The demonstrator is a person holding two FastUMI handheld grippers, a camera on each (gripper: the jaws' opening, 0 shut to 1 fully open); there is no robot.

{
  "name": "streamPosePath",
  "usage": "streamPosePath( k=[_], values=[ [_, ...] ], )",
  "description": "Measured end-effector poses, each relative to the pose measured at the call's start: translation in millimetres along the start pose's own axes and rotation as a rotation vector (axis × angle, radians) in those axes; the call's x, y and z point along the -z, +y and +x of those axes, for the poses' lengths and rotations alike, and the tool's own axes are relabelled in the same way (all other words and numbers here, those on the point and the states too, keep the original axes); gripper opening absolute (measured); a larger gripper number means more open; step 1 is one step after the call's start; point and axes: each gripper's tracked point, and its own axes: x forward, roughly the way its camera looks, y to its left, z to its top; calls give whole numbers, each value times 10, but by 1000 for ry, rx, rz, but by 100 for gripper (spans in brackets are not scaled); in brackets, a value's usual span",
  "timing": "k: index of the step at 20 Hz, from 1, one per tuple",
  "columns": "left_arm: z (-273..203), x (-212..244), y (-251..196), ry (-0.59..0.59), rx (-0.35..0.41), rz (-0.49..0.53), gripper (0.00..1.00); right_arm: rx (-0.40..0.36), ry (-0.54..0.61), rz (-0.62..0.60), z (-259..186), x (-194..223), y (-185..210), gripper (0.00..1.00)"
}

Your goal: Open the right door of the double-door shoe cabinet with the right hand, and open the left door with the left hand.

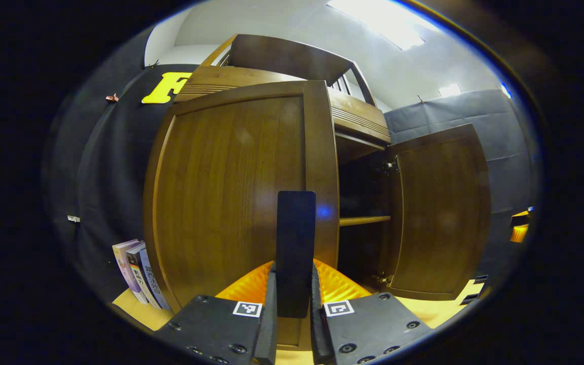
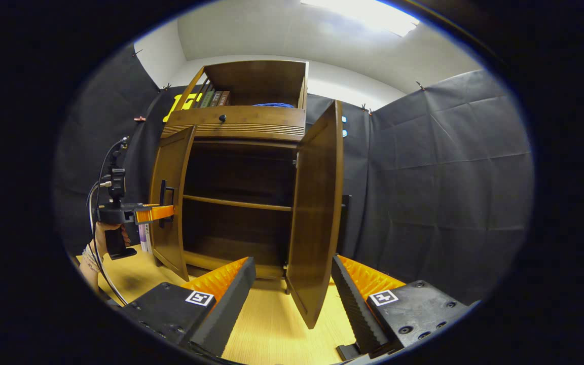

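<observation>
The brown wooden shoe cabinet (image 2: 233, 124) stands with both doors swung out. In the left gripper view my left gripper (image 1: 294, 274) is shut on the dark upright handle (image 1: 296, 228) of the left door (image 1: 231, 192), which is partly open. The right gripper view shows that same gripper (image 2: 156, 213), held by a hand (image 2: 100, 243), at the left door's handle (image 2: 166, 197). The right door (image 2: 317, 213) is wide open and seen edge-on. My right gripper (image 2: 292, 261) is open, with a finger on either side of that door's lower edge and neither pressing on it.
Several books (image 1: 137, 274) lean beside the cabinet's left side. More books (image 2: 211, 99) sit in the top compartment above a drawer with a knob (image 2: 222, 118). A shelf (image 2: 236, 203) crosses the dark interior. The cabinet stands on a light wooden surface (image 2: 271, 324), with black cloth walls around it.
</observation>
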Motion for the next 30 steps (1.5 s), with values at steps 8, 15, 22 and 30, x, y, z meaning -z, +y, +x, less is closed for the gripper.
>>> streamPosePath(
  k=[8,15,22,30],
  values=[
    [-497,-66,150,-8,14,22,31,-77,7,23,99,74,366,95],
    [-770,-110,293,-21,-10,43,31,-102,39,37,118,168,540,95],
    [-1036,-158,469,-27,-45,81,31,-125,45,33,197,165,636,95],
    [-1311,-208,730,-27,-147,119,29,-167,62,35,173,212,820,95]
  ],
)
